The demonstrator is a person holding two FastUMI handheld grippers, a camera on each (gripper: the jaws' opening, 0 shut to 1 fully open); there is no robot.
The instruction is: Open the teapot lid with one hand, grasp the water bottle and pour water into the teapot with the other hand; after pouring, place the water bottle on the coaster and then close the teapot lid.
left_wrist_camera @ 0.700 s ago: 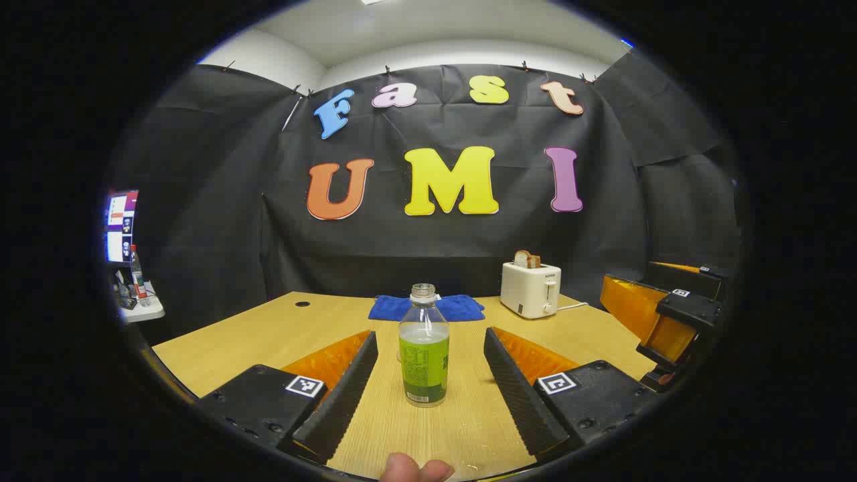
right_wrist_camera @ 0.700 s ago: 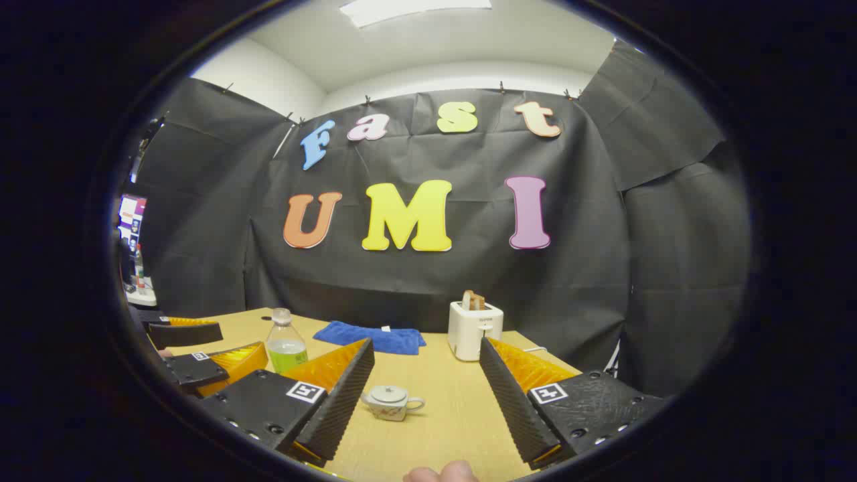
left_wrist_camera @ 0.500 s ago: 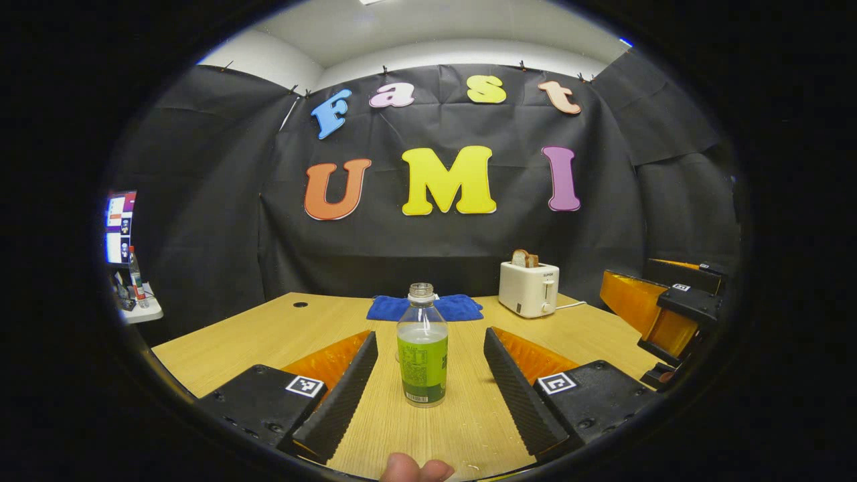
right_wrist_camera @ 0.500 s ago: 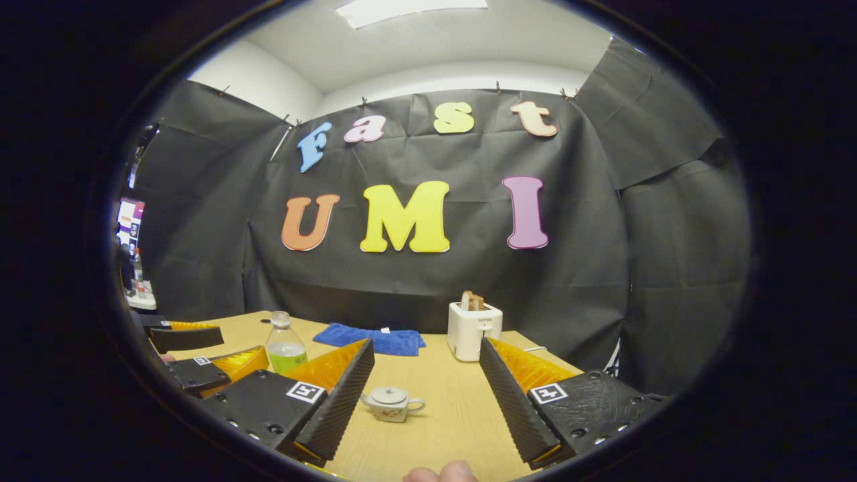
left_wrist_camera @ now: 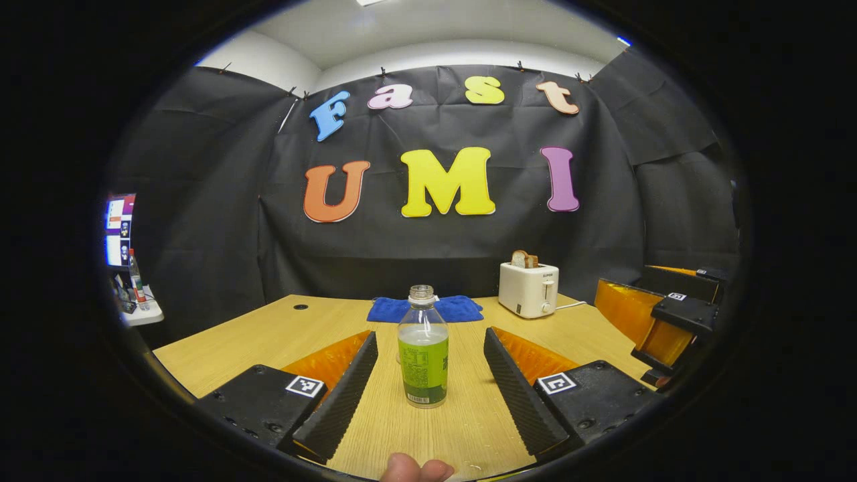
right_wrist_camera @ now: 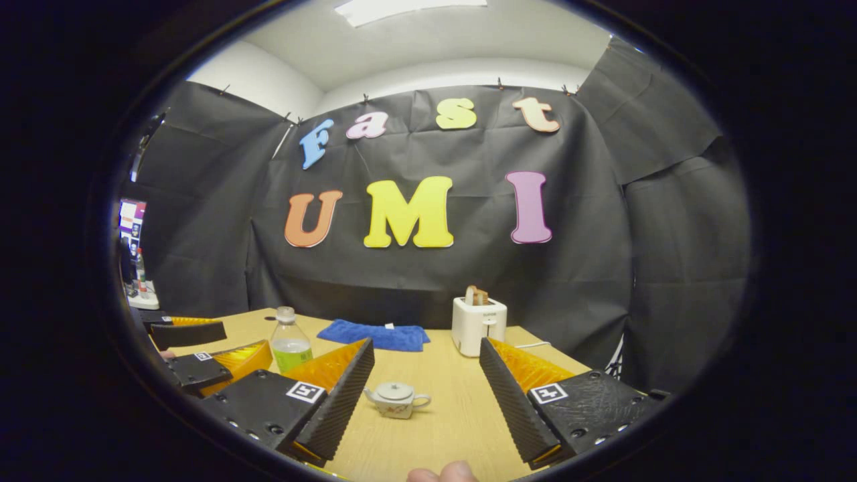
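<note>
I note the water bottle [left_wrist_camera: 423, 355] upright, dead ahead between my left gripper [left_wrist_camera: 428, 402]'s spread fingers, untouched.

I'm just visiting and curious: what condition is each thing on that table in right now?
Water bottle: upright, uncapped, part full.
Teapot: lid on.
Toaster: bread sticking up.
Blue cloth: lying flat.
Left hand-held gripper: open, bottle between fingers, untouched.
Right hand-held gripper: open, empty.

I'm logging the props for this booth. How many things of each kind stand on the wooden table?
Water bottle: 1
Teapot: 1
Blue cloth: 1
Toaster: 1
Total: 4
</note>
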